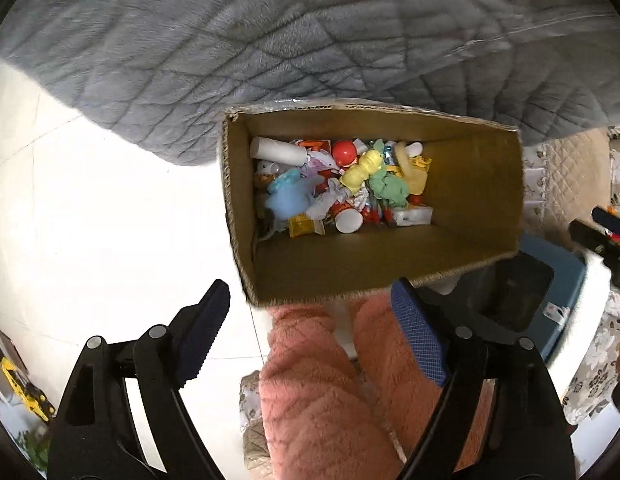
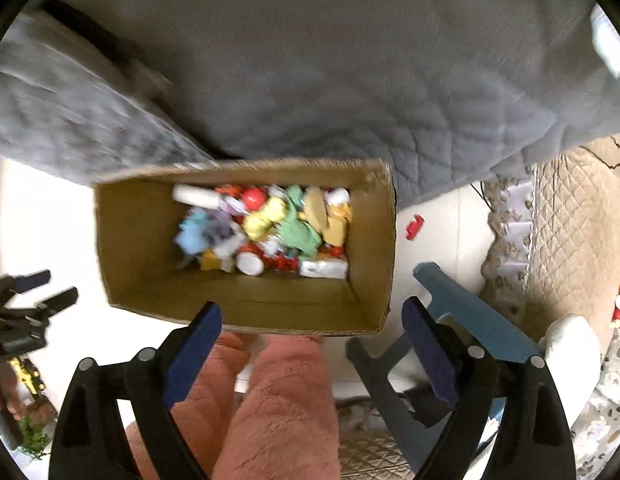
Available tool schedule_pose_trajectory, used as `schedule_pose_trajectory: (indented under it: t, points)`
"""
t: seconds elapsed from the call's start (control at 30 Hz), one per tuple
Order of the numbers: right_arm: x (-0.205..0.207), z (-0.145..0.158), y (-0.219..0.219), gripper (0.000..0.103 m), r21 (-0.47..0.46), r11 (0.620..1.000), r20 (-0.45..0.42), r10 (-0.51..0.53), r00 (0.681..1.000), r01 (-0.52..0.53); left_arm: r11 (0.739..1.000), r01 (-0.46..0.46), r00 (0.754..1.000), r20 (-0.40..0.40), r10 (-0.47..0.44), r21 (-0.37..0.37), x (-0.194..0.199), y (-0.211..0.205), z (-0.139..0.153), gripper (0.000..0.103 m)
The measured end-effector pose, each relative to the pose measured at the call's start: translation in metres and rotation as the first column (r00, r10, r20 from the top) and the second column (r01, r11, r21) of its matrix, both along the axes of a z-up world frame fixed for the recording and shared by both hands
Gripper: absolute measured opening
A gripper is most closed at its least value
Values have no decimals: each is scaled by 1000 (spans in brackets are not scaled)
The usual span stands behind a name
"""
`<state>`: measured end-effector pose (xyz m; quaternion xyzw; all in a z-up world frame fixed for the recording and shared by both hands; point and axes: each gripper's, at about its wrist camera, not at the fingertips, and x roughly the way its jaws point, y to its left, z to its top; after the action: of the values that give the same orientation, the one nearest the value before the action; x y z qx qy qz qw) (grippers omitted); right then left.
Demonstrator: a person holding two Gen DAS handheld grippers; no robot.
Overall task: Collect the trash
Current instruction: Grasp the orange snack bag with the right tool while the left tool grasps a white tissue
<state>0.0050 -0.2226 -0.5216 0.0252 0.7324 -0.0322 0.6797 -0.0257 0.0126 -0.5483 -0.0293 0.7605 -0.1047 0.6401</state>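
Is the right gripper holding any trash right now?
No: the right gripper is open and empty above the cardboard box.

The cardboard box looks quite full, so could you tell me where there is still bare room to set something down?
Inside the cardboard box, the bottom is crowded with trash. Bare white floor lies left of the box, below the grey quilt. A narrower floor strip right of it holds a small red item.
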Motion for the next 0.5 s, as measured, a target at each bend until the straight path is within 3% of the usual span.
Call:
schedule_pose_trajectory:
  t: [0.07, 0.17, 0.23, 0.33, 0.4, 0.5]
  points:
    - [4, 39, 6, 90, 60, 998, 56, 0, 998, -4, 999, -34, 999, 2, 34, -31, -9, 7, 19, 81]
    - [17, 122, 29, 90, 106, 992, 183, 54, 982, -74, 994, -82, 997, 9, 83, -68, -22, 16, 51, 81]
    - [28, 169, 44, 90, 136, 983, 283, 83, 956, -126, 991, -102, 994, 33, 105, -83, -31, 19, 73, 81]
    - [55, 237, 64, 95, 142, 965, 460, 132, 878, -219, 989, -119, 990, 65, 125, -87, -40, 23, 104, 81]
    - [84, 264, 73, 97, 136, 959, 550, 135, 824, -248, 981, -149, 982, 98, 162, -127, -44, 30, 125, 81]
    - [147, 275, 74, 97, 223, 952, 592, 38, 805, -209, 965, -212, 964, 126, 232, -154, -47, 44, 146, 81]
